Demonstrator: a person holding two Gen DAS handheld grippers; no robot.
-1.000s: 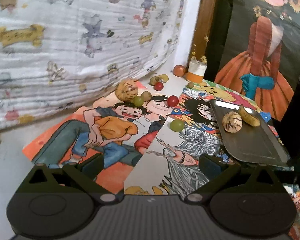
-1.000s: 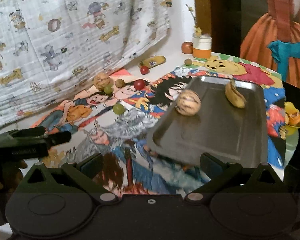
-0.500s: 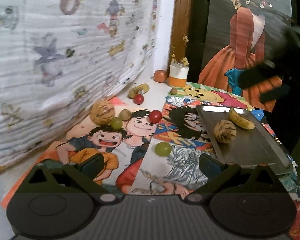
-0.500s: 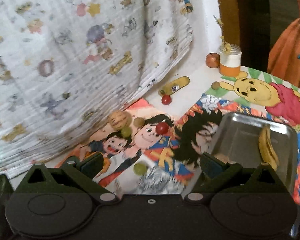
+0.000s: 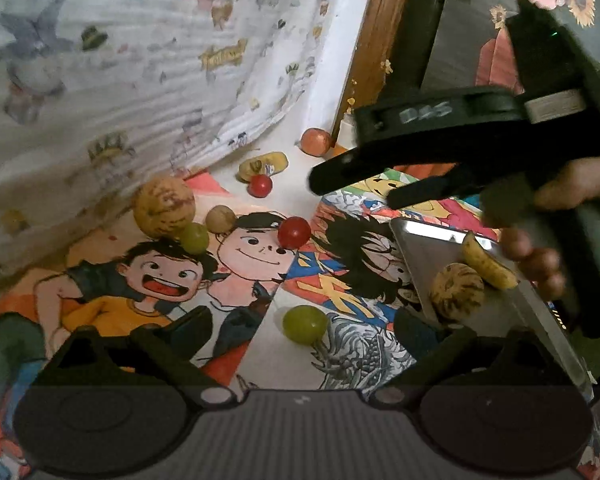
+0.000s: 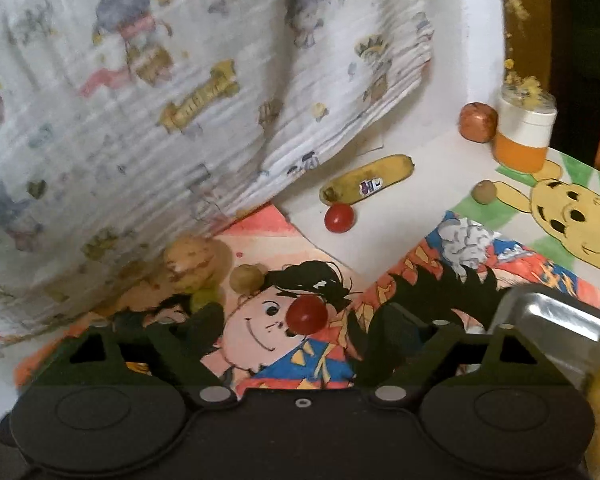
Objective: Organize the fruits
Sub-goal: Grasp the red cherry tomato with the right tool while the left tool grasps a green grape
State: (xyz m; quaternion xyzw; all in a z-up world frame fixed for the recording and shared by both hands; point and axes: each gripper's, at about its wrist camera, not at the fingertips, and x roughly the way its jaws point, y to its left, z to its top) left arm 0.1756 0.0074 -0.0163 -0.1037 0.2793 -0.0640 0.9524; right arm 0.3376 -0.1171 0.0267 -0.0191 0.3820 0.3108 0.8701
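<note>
Ahead, tray (image 6: 556, 316) rim, red tomato (image 6: 307, 314) unobstructed

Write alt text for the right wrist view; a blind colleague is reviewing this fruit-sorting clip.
The right gripper, its jaws open and just closing, frames a red cherry tomato lying on a cartoon poster. Behind lie a stickered banana, another tomato, an apple and a jar; a metal tray corner shows at right.

Both wrist views low, near the table, angled downward; shared at twelve o'clock: red tomato (image 5: 294, 232) (image 6: 307, 314), banana (image 5: 263, 165) (image 6: 367, 184).
</note>
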